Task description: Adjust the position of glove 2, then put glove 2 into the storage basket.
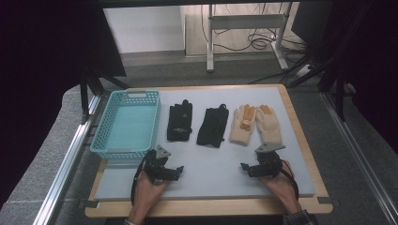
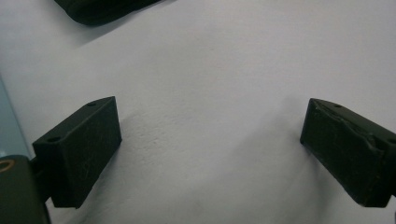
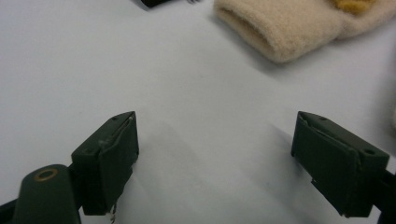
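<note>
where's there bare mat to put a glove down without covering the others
Free: the near strip of the mat between the left gripper and right gripper. Crowded: the row of black gloves and cream gloves beside the basket.

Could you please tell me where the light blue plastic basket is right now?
In the high view, the light blue plastic basket sits at the table's far left, beside the leftmost black glove and just beyond the left gripper.

Lab: alu frame (image 1: 65, 159), floor cables (image 1: 256, 41)
</note>
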Demonstrator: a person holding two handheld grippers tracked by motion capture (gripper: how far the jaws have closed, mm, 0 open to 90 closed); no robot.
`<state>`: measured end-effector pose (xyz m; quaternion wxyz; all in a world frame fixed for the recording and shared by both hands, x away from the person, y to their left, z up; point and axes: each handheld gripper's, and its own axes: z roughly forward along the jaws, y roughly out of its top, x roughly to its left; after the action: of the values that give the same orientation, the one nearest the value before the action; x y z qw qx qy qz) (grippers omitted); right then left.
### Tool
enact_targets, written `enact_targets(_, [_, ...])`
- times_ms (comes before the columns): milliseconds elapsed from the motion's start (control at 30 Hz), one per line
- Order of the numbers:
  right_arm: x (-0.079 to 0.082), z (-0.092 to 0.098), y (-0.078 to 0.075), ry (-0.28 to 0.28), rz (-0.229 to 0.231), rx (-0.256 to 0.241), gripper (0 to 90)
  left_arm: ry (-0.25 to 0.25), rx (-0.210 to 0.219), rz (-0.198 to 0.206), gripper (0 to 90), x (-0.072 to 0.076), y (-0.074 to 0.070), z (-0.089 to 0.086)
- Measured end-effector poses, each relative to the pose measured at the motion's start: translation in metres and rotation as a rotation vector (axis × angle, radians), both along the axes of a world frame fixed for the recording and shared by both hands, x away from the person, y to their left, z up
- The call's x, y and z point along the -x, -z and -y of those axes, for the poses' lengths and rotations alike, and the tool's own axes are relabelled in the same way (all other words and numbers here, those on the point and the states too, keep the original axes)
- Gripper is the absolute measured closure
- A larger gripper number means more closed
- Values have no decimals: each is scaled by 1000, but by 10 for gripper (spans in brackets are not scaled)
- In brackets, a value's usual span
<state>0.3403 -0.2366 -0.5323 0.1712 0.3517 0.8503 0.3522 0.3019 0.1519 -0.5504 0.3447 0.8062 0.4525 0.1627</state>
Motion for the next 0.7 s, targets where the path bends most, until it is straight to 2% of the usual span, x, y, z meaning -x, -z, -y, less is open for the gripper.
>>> enact_targets(433, [-1, 1, -2, 10, -3, -11, 167, 0, 0, 0, 54, 0, 0, 0])
enact_targets(700, [-5, 0, -8, 6, -7, -38, 172, -1, 0, 1, 54, 0, 0, 0])
